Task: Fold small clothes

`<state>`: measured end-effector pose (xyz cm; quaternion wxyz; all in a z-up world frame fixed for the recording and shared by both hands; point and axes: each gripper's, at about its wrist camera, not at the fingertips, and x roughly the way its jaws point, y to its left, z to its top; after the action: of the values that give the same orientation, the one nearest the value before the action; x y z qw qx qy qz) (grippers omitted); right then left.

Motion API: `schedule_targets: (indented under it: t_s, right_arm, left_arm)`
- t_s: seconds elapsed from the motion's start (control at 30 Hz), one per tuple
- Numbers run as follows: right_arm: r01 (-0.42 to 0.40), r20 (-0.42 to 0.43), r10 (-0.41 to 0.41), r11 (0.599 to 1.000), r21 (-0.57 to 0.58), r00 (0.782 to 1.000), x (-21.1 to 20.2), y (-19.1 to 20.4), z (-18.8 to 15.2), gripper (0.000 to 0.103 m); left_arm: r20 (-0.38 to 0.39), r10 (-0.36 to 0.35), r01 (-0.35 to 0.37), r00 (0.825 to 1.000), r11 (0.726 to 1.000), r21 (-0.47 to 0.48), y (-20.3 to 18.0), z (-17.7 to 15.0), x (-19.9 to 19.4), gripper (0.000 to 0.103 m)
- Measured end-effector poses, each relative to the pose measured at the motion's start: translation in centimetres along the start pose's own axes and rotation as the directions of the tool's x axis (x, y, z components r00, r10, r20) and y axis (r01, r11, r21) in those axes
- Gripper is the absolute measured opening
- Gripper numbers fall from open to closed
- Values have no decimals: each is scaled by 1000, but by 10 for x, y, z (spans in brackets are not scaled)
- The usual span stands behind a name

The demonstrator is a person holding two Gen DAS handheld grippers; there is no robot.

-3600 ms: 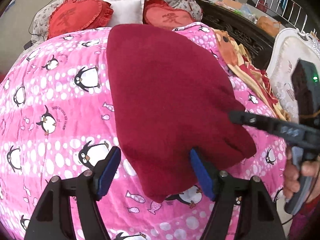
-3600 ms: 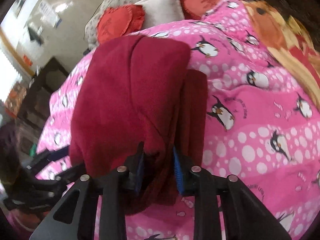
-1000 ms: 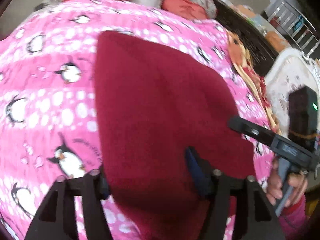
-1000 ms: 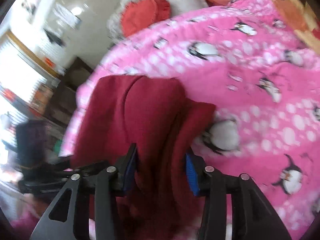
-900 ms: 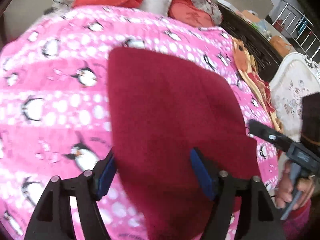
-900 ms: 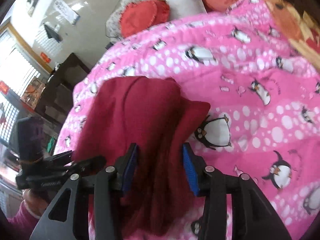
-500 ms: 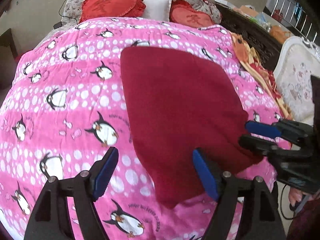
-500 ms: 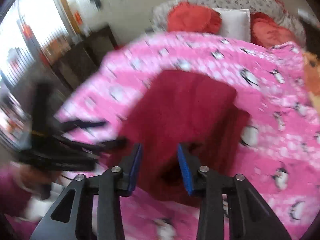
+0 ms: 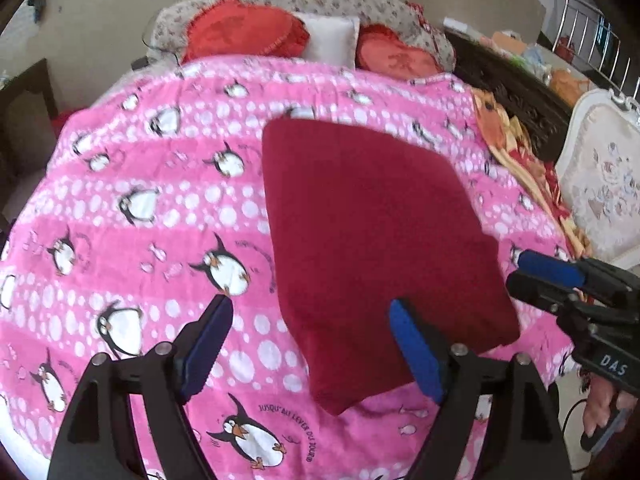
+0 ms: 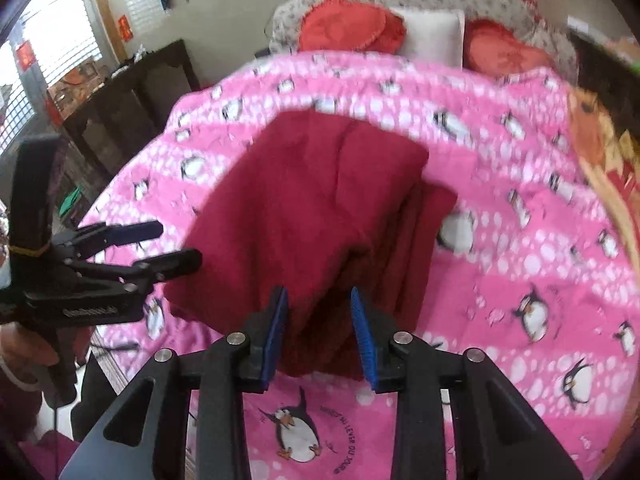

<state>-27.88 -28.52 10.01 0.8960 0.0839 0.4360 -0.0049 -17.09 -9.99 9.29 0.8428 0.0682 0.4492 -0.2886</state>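
A dark red garment [image 9: 372, 236] lies folded into a rough rectangle on the pink penguin bedspread [image 9: 152, 216]. My left gripper [image 9: 312, 344] is open and empty, raised above the garment's near left corner. My right gripper [image 10: 320, 332] is open and empty, just above the garment's near edge [image 10: 316, 232], where folded layers bunch up. The right gripper [image 9: 536, 276] also shows at the garment's right side in the left wrist view. The left gripper [image 10: 160, 244] shows at the garment's left edge in the right wrist view.
Red cushions [image 9: 244, 32] and a white pillow [image 9: 328, 36] lie at the head of the bed. An orange patterned blanket [image 9: 516, 148] lies along the bed's right side, beside a white padded chair [image 9: 600, 184]. A dark cabinet [image 10: 132, 84] stands to the left.
My right gripper has let go of the garment's edge and opened. Both grippers have pulled back and up from the garment, which now lies flat on the bed.
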Motion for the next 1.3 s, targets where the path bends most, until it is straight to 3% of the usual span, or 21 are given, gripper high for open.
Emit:
schedule_targets:
  t_s: [0.2,0.43,0.57,1.3]
  right_arm:
    - [80,101,-84,996,49,991,-22,13,22,17]
    - [139,142,-152,985,102,978,-30,16,31,20]
    - [134,152,-152,983,125,977,-32,14,31,31]
    - [136,138,-156,980,148,978,-28,12,30,35]
  left_arm:
    - [123,33,-30,992,999,-24,-5,14,-27,88]
    - [179,74,-67,981,997,-43,-10,22,-44,90]
    - [213,101,-99,972,995,-22,-16,22,-52,90]
    - [234,149,-148,961,989,-20,-12,19,-51,91]
